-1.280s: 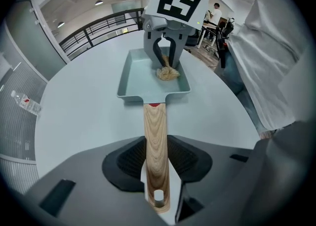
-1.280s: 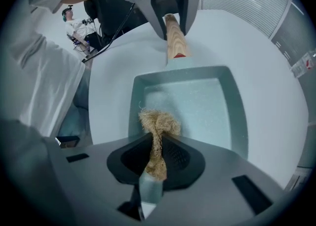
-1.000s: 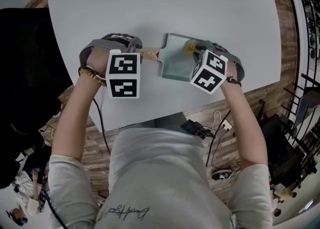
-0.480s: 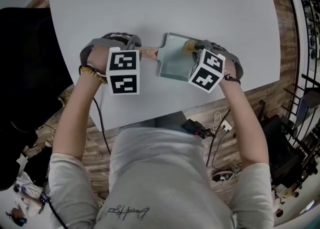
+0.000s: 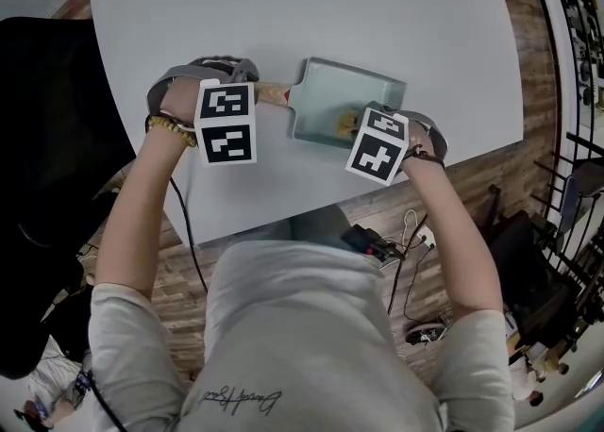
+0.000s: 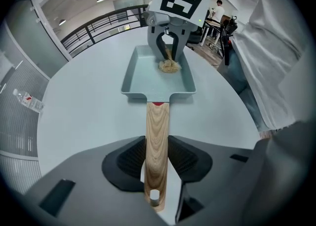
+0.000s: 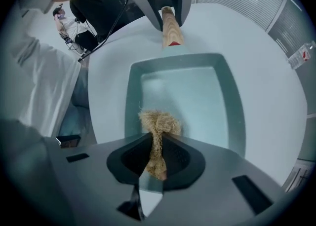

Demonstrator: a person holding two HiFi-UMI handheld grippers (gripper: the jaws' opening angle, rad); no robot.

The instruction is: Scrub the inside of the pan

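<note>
Scrubbing looks to be under way, as we judge it. We have the pan [image 5: 351,91] flat on the desk [image 5: 283,6], its wooden handle [image 6: 157,131] pointing to our left. The left gripper [image 6: 157,160] has its jaws closed on that handle, one pad on each side, pinning the pan in place. The right gripper [image 7: 157,153] has its jaws pinched tight on a wad of tan fibre, the scrubber [image 7: 158,121]. The scrubber's frayed end sits on the pan's floor, toward the end away from the handle and on the side nearer our body. We can make out no dirt, foam or streaks on the floor, so we cannot tell how much has been covered. We reckon the middle, the far wall and the corners by the handle are left to scrub.
</note>
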